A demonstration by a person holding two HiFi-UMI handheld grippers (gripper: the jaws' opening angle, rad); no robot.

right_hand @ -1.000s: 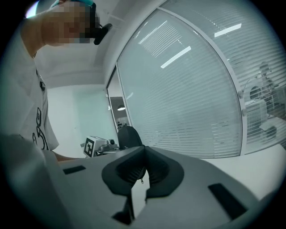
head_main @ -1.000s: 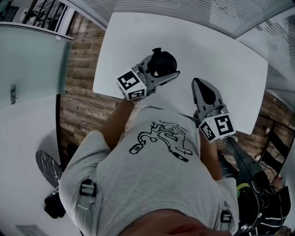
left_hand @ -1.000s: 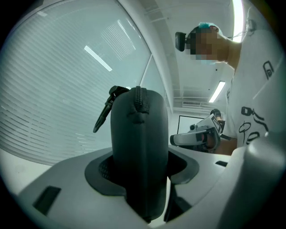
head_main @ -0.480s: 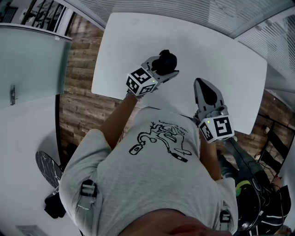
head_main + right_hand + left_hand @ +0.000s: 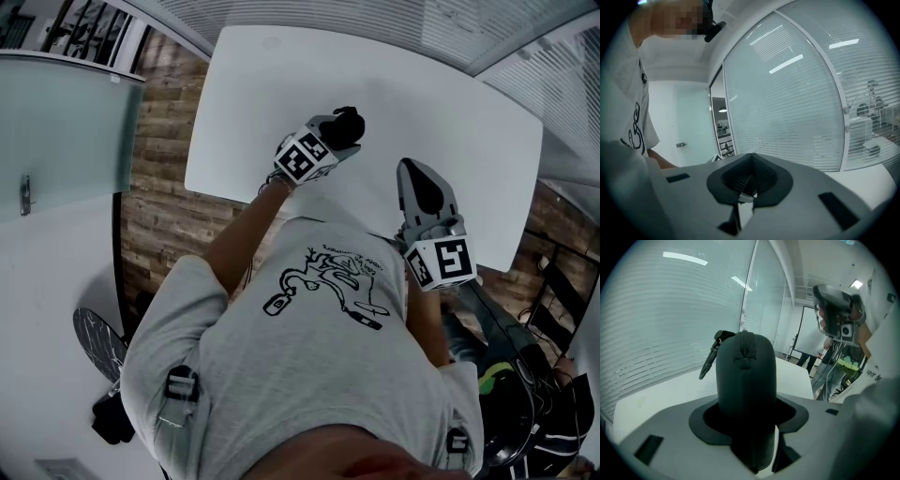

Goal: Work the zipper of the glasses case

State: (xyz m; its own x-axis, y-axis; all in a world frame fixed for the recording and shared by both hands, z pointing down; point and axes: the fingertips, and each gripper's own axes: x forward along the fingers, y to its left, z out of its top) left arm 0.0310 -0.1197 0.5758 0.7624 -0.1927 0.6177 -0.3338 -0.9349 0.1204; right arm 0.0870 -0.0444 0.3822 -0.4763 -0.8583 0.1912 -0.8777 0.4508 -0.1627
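White desk (image 5: 450,103) at frame centre: my left tongs (image 5: 341,134) clamp the glasses case (image 5: 745,380), right tongs (image 5: 419,187) pressed together, empty; zipper (image 5: 746,348) seemingly unopened

Bare table (image 5: 459,103) around glasses case (image 5: 348,121)

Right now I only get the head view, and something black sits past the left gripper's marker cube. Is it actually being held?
Observer: Yes. The left gripper has its jaws clamped on both sides of a dark rounded zippered glasses case.
Operator: Is there a tab to grab?
Observer: A dark pull tab sticks out from the case's far end, toward the left of the left gripper view.
Operator: Is the other gripper holding anything?
Observer: No. The right gripper has its jaws together with nothing between them.
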